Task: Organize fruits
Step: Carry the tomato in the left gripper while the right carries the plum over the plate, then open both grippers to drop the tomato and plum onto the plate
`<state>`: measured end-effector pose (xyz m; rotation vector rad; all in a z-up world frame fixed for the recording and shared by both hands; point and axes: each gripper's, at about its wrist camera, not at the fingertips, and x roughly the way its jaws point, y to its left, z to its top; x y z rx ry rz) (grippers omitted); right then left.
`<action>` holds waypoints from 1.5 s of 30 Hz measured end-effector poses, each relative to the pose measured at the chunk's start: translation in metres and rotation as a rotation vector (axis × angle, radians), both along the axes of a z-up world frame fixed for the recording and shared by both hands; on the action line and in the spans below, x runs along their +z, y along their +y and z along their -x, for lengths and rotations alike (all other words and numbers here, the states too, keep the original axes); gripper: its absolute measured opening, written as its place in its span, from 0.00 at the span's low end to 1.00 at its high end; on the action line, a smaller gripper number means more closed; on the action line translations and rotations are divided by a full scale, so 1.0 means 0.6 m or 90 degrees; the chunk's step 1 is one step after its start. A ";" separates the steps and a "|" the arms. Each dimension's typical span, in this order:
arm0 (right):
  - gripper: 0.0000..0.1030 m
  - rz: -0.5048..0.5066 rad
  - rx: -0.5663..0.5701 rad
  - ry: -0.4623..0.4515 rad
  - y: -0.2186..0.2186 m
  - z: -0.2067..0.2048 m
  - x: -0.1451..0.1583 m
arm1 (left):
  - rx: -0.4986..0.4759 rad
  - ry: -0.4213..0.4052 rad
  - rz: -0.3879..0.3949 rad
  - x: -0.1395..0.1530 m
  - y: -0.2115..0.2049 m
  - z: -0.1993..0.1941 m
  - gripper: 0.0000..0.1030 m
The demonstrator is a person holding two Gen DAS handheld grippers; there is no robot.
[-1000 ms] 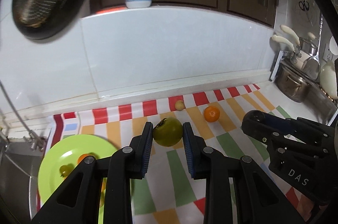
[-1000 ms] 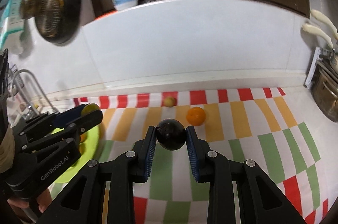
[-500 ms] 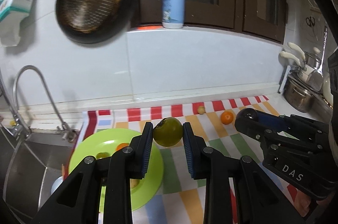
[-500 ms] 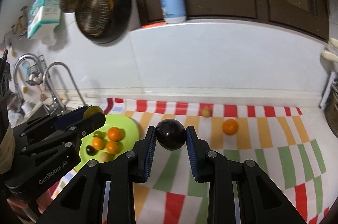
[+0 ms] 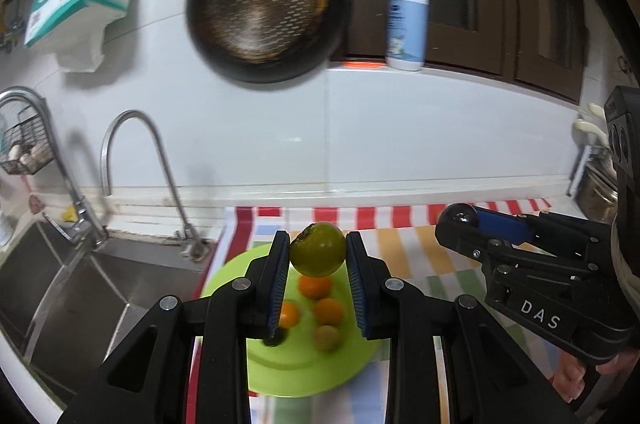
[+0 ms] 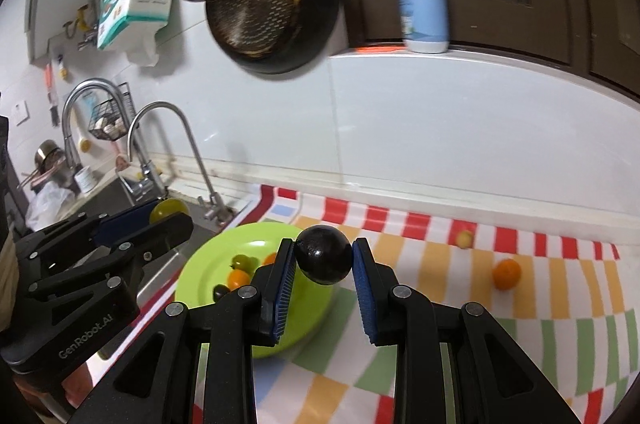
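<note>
Left gripper (image 5: 318, 256) has its blue pads clamped on a green fruit (image 5: 318, 249), pinched between the fingertips and held up in the air above the lime-green plate (image 5: 304, 356). On that plate lie three small orange fruits, a yellowish-green one (image 5: 326, 337) and a tiny dark one partly hidden behind the left finger. Over on the other side, the right gripper (image 6: 323, 256) is squeezing a glossy dark round fruit (image 6: 323, 254) between its pads, hanging over the near right edge of the same plate. Out on the checked cloth (image 6: 540, 304), well apart from the plate, sits a lone orange fruit (image 6: 506, 274), and a small yellow fruit (image 6: 464, 238) rests nearer the wall. Left of the plate is the steel sink (image 5: 72, 288) with its curved tap (image 5: 132, 152); a dark pan (image 5: 264, 12) hangs on the wall above.
</note>
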<state>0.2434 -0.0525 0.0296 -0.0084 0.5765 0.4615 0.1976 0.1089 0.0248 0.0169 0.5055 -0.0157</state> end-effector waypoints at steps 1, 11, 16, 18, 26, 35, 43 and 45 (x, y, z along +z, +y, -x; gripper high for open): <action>0.29 0.003 0.005 0.003 0.007 -0.005 -0.001 | 0.006 0.001 0.000 -0.002 0.007 0.000 0.28; 0.29 0.027 0.044 0.060 0.074 -0.066 -0.060 | 0.053 0.047 -0.008 -0.055 0.065 -0.028 0.28; 0.29 0.043 0.055 0.086 0.099 -0.092 -0.093 | 0.069 0.077 0.010 -0.094 0.089 -0.052 0.28; 0.29 0.050 0.059 0.093 0.109 -0.100 -0.105 | 0.073 0.090 0.009 -0.108 0.096 -0.063 0.28; 0.29 0.072 0.066 0.125 0.129 -0.127 -0.156 | 0.081 0.144 0.008 -0.174 0.119 -0.107 0.28; 0.29 0.078 0.059 0.143 0.132 -0.141 -0.184 | 0.070 0.168 0.015 -0.205 0.119 -0.124 0.28; 0.40 0.057 0.047 0.115 0.116 -0.123 -0.161 | 0.067 0.145 0.007 -0.176 0.102 -0.106 0.53; 0.40 0.052 0.041 0.102 0.106 -0.112 -0.148 | 0.071 0.134 0.009 -0.163 0.096 -0.094 0.58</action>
